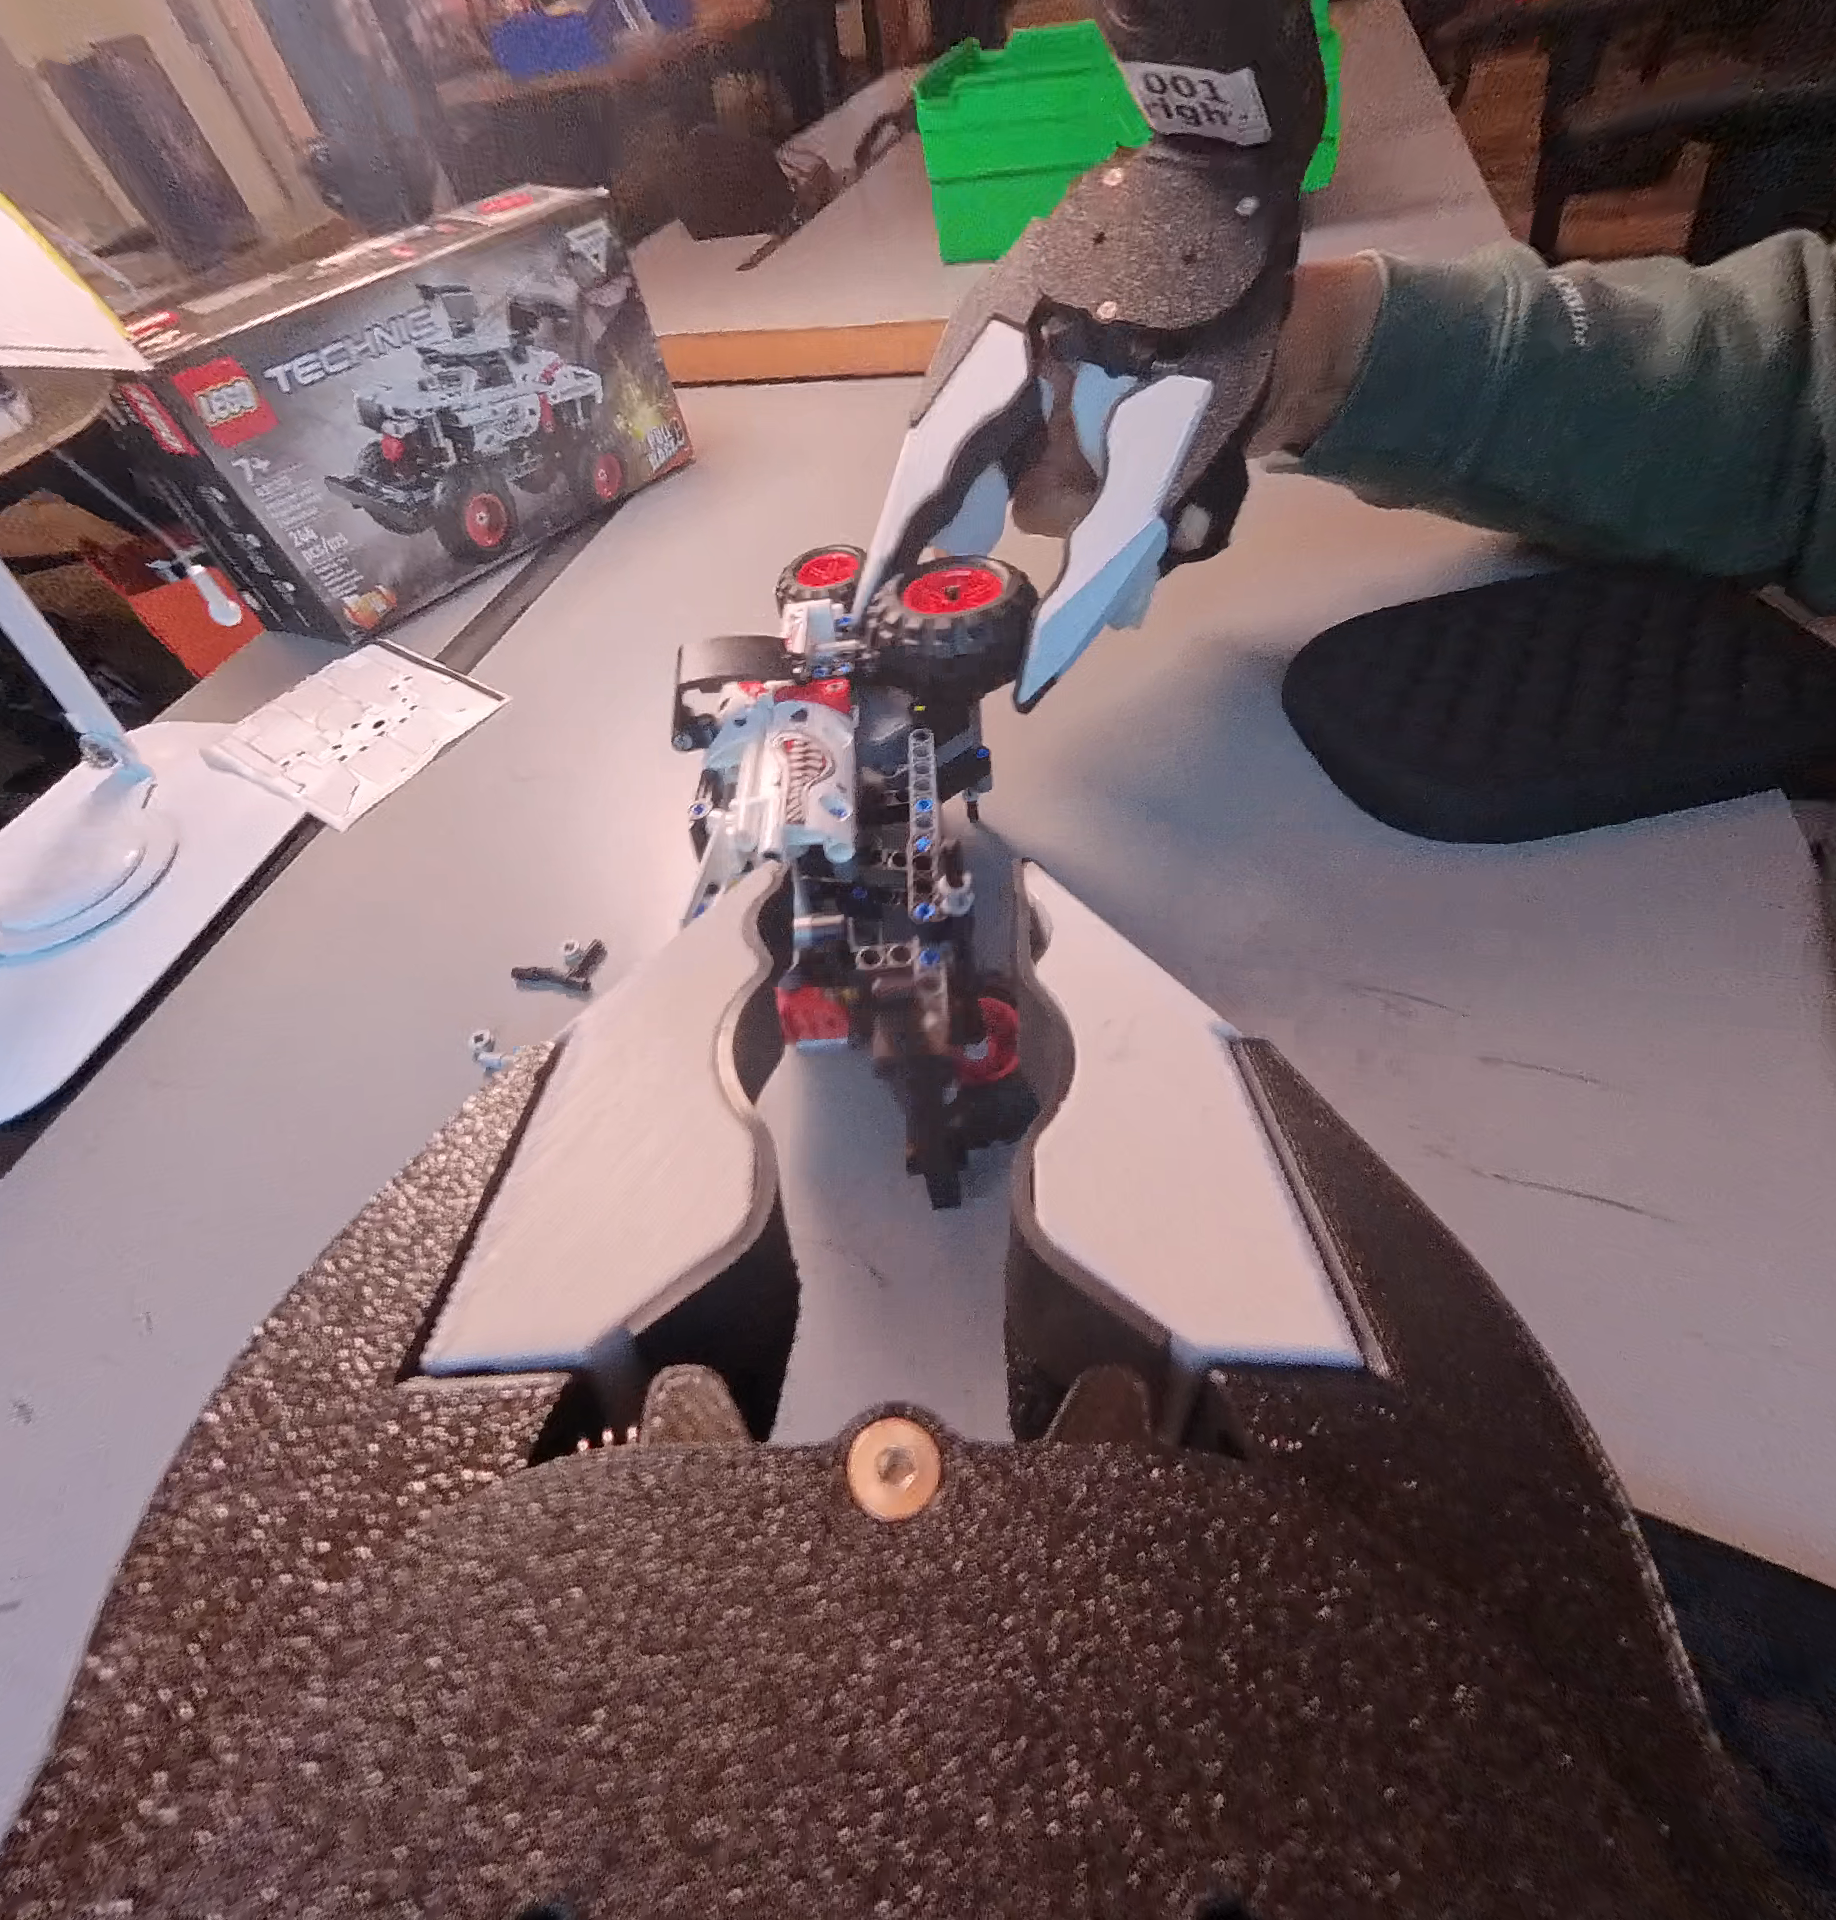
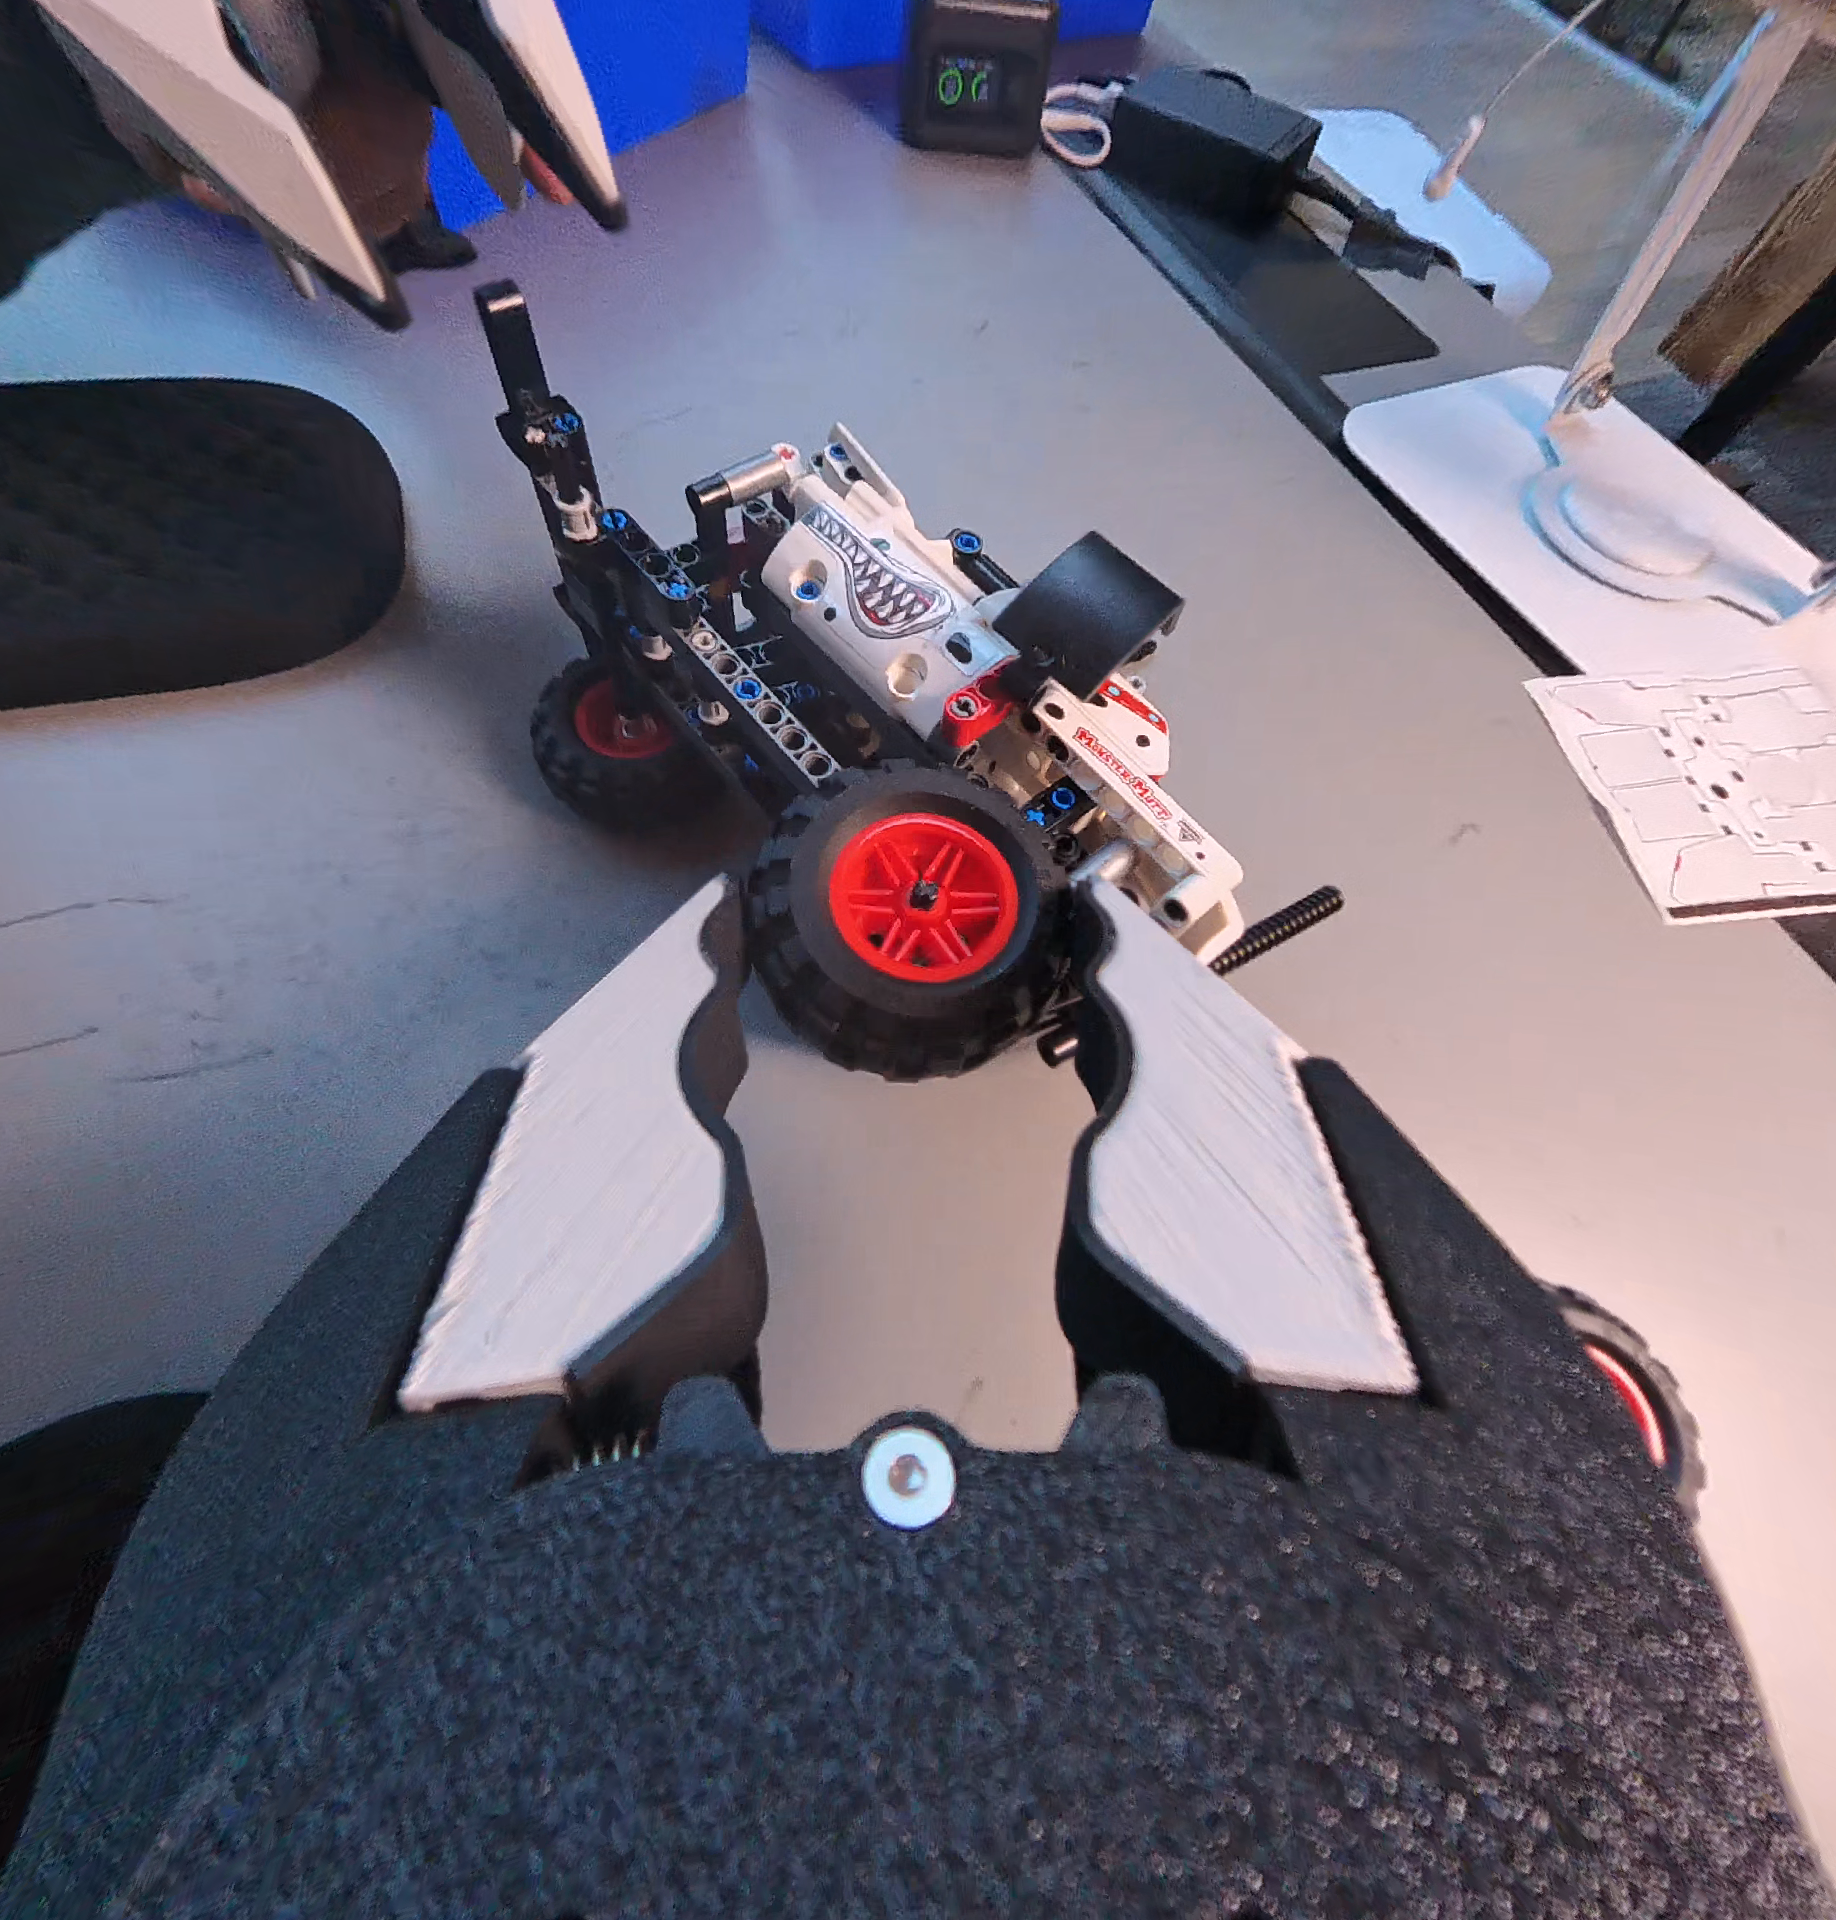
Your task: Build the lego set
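Lego truck (image 2: 872, 675) part-built on the worktop (image 2: 270, 935), wheels fitted, bodywork unfinished; left fingers (image 1: 898, 873) apart around its chassis, right fingers (image 2: 903, 904) apart around a wheel (image 2: 919, 914)

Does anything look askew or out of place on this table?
Yes. The half-built white and black lego truck lies tipped on its side. A few small loose black and grey pins lie scattered beside it, and a thin black coil spring sits loose behind it.
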The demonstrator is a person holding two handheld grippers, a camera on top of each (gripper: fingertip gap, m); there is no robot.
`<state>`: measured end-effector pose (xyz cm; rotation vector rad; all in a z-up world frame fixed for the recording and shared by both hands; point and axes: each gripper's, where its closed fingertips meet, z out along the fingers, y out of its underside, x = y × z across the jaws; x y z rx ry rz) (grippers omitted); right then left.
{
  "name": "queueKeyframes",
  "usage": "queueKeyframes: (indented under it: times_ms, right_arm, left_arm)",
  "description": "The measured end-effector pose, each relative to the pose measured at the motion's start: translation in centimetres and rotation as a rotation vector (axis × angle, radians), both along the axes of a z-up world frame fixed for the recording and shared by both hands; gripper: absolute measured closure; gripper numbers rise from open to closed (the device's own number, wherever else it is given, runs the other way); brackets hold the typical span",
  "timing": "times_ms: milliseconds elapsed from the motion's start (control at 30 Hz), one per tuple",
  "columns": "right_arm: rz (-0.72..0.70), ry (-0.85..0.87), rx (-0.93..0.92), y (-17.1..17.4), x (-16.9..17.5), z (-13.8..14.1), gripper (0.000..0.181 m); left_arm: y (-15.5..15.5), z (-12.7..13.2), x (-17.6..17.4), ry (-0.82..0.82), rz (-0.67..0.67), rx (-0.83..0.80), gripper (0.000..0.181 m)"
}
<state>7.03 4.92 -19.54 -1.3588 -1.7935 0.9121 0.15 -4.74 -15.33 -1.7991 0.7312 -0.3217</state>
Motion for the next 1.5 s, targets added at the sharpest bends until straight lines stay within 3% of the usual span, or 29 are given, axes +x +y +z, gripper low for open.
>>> queueKeyframes:
  times_ms: [167,267,400,533,1000,1067,1133,1200,1500]
  right_arm:
    - [0.09,0.048,-0.059,-3.6,0.3,1.4,0.122]
    - [0.101,0.042,-0.014,-5.1,0.5,0.7,0.121]
    - [0.099,0.053,-0.043,-5.4,0.9,0.3,0.121]
    - [0.073,0.106,-0.044,-5.0,0.4,0.7,0.122]
    - [0.134,0.157,-0.041,-5.0,0.6,1.3,0.127]
    - [0.141,0.195,-0.07,-5.1,0.7,2.2,0.127]
    - [0.133,0.328,-0.151,-4.6,1.1,5.9,0.127]
    - [0.104,0.332,-0.077,-3.4,1.6,7.4,0.125]
    - [0.151,0.335,-0.11,-4.1,1.5,7.3,0.124]
  left_arm:
    - [1.8,-1.4,4.2,0.258,-0.057,-0.118,0.147]
    - [3.0,-3.4,6.2,0.41,-0.12,-0.222,0.147]
    - [4.4,-6.3,6.6,0.524,-0.165,-0.333,0.156]
    - [5.1,-6.8,6.1,0.59,-0.129,-0.353,0.173]
    - [5.0,-6.9,6.2,0.561,-0.112,-0.392,0.172]
    - [4.9,-7.0,6.3,0.55,-0.114,-0.398,0.172]
    - [4.9,-7.3,6.4,0.588,-0.112,-0.388,0.172]
    - [5.2,-7.3,6.5,0.621,-0.094,-0.378,0.172]
    - [5.2,-7.2,6.6,0.602,-0.106,-0.407,0.171]
